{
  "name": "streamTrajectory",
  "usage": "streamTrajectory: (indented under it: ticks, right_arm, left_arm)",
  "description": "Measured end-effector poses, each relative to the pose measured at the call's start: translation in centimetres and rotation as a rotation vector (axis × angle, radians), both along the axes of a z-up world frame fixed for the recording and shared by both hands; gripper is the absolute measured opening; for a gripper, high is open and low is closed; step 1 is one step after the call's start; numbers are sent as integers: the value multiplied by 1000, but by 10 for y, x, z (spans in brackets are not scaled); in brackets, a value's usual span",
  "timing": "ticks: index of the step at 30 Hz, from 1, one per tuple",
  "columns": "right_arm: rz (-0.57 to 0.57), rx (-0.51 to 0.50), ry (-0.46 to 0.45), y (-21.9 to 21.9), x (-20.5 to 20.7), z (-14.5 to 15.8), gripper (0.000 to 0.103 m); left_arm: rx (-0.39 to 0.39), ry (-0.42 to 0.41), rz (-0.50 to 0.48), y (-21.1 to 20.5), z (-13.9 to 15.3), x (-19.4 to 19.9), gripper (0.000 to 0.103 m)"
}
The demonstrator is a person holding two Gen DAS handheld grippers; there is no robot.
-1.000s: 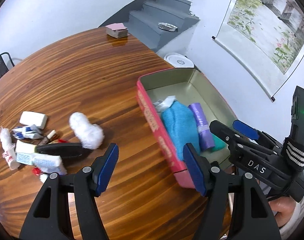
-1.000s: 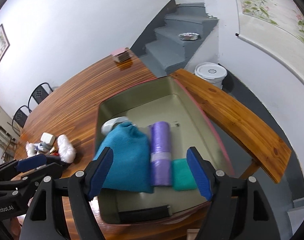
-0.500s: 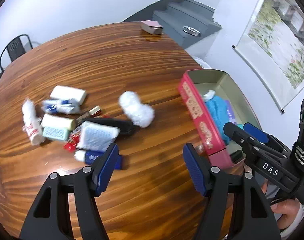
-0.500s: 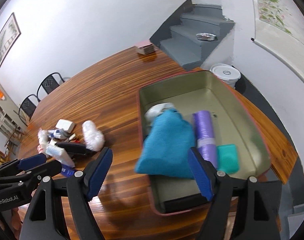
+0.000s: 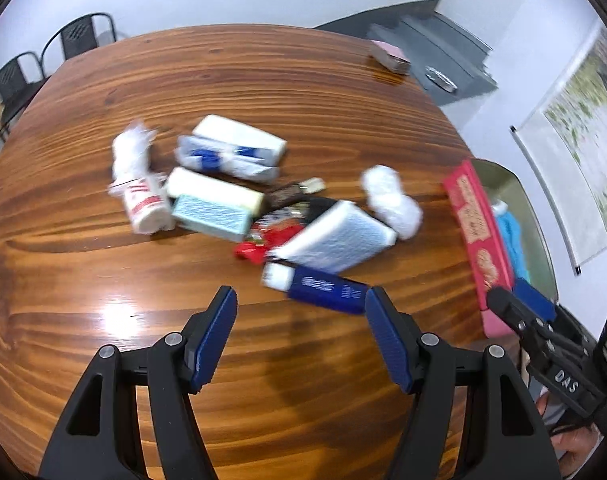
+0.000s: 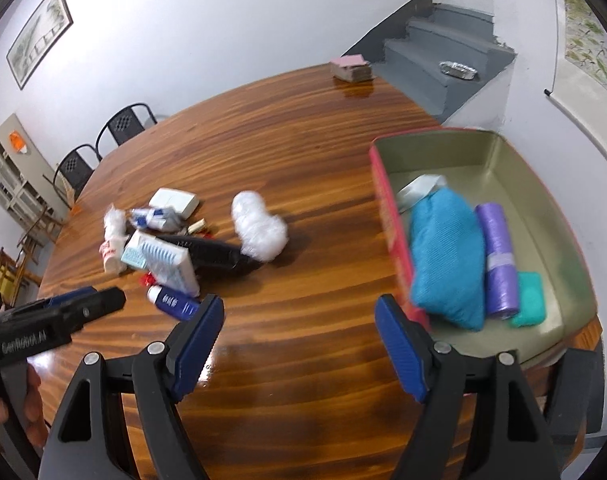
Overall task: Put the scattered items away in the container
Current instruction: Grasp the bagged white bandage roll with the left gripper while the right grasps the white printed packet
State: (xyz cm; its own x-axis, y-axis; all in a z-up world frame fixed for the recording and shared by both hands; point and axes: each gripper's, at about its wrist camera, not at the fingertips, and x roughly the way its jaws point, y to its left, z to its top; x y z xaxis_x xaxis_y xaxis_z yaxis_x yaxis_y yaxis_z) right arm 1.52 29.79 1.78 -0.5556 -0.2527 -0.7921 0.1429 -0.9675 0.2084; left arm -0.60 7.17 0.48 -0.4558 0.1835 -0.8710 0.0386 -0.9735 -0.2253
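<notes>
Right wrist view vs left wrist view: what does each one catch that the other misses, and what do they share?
Only the right wrist view shows the tin's floor, with the purple roll and green block, plus the framed picture and shelf unit.

Only the left wrist view shows the red wrapper clearly and the hanging scroll.

Both show the wooden table, the scattered pile, the blue tube, the white fluffy wad, the red tin, the teal cloth and both open, empty grippers: left gripper, right gripper.
</notes>
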Motion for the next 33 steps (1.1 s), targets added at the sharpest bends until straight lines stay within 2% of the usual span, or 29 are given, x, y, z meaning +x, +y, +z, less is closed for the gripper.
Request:
streamTrajectory:
  ticks: [8,14,18,23,30,32,33]
  right_arm:
    - [43,-16,-46,-29,-1,-13,81]
    - [63,-8,-72,-47,1,-23,81]
    - [70,1,-86,-53,2,-28,81]
    - [65,10,-86,-57,0,-28,81]
    - [103,12,-84,-73,-5,-28,81]
    - [123,8,-78,-80,-7,-27,81]
    - [132,4,-77,-83,-8,-28,81]
  left_arm:
    - [-35,-17,22,-39,-11,-13,70]
    - [-1,-27,137,-86,-21,-28,70]
    - [7,-62,200,-108,-35,-40,70]
    - [-4,-65,196,-117,-43,-58,70]
    - [44,-87,187,-121,-59,-80,70]
    - [68,-93,183,-123,-66,-83,66]
    - [92,-79,176,-124,-67,-82,57]
